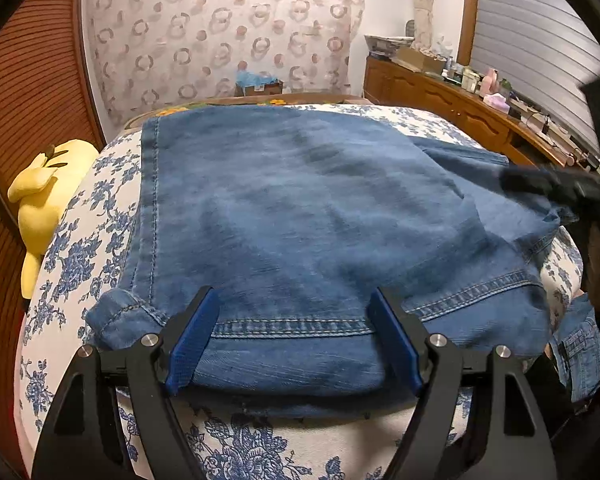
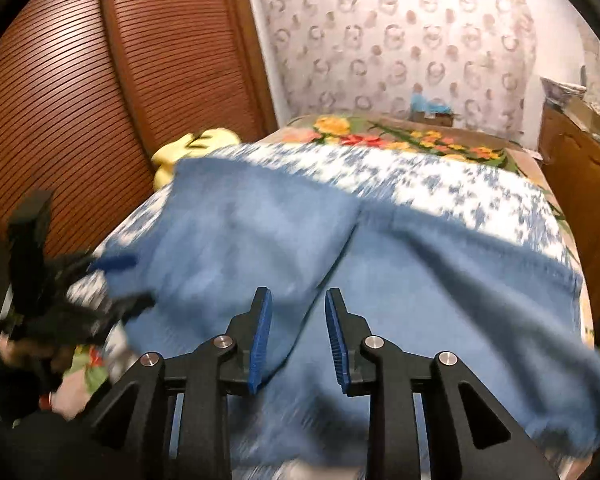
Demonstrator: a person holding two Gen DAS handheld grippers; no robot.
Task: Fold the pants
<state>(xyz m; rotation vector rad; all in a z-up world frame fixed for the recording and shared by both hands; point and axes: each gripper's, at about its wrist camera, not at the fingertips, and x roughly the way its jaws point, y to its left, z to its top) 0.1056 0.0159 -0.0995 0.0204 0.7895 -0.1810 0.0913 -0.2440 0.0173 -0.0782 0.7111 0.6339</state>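
The blue denim pants (image 1: 300, 216) lie folded on a bed with a blue-flowered white cover (image 1: 80, 248). My left gripper (image 1: 294, 300) is open, its blue pads on either side of the near hem edge, with the cloth lying between them. In the right wrist view the pants (image 2: 380, 280) are motion-blurred. My right gripper (image 2: 298, 300) is open just above them, holding nothing. The right gripper shows blurred at the right edge of the left wrist view (image 1: 548, 184); the left gripper shows blurred at the left of the right wrist view (image 2: 112, 280).
A yellow plush toy (image 1: 44, 192) lies at the bed's left edge beside wooden slatted doors (image 1: 24, 80). A wooden dresser (image 1: 460, 108) with clutter stands on the right. A flowered blanket (image 2: 400, 136) covers the far end of the bed.
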